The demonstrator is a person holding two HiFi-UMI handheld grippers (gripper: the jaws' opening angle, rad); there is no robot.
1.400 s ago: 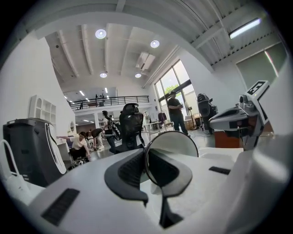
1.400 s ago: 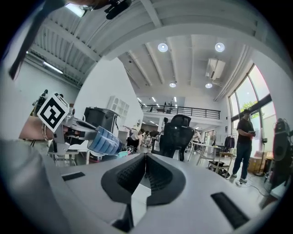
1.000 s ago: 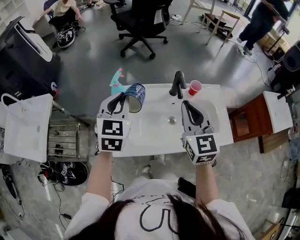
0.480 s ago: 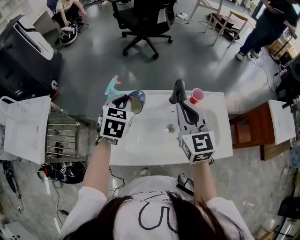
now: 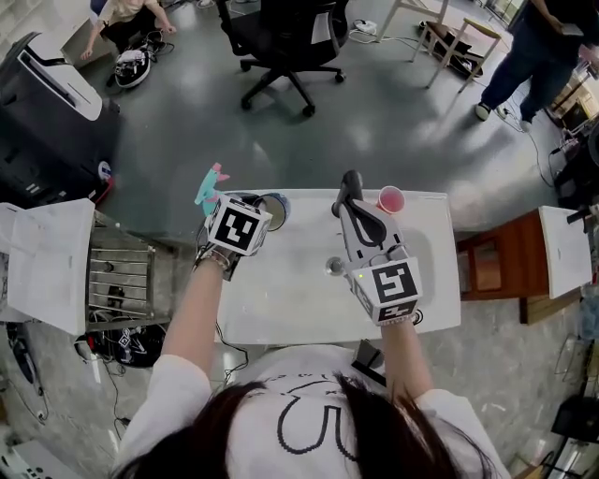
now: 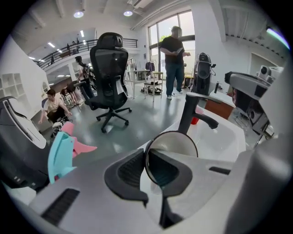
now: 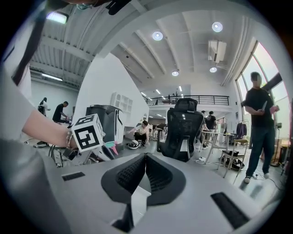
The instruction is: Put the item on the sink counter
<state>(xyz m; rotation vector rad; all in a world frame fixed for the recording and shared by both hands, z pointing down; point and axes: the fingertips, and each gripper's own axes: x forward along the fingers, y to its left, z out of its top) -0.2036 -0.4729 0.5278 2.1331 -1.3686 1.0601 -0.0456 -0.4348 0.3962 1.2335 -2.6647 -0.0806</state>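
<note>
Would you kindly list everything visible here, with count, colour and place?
Sink counter: one, white, centre foreground.
Faucet: one, black, counter's far edge.
Cup: one, red, right of the faucet.
Mug: one, blue, over the counter's far left corner.
Plastic object: one, teal and pink, beside the mug.
Office chair: one, black, floor beyond.
Cabinet: one, brown, right of the counter.
Left claw: one, grey, shut on the mug's rim.
Right claw: one, grey, shut, empty, over the counter.

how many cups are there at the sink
2: a blue mug pinched by its rim in the left gripper at the back left of the sink, and a red cup beside the faucet. Grippers may hide more.
</note>
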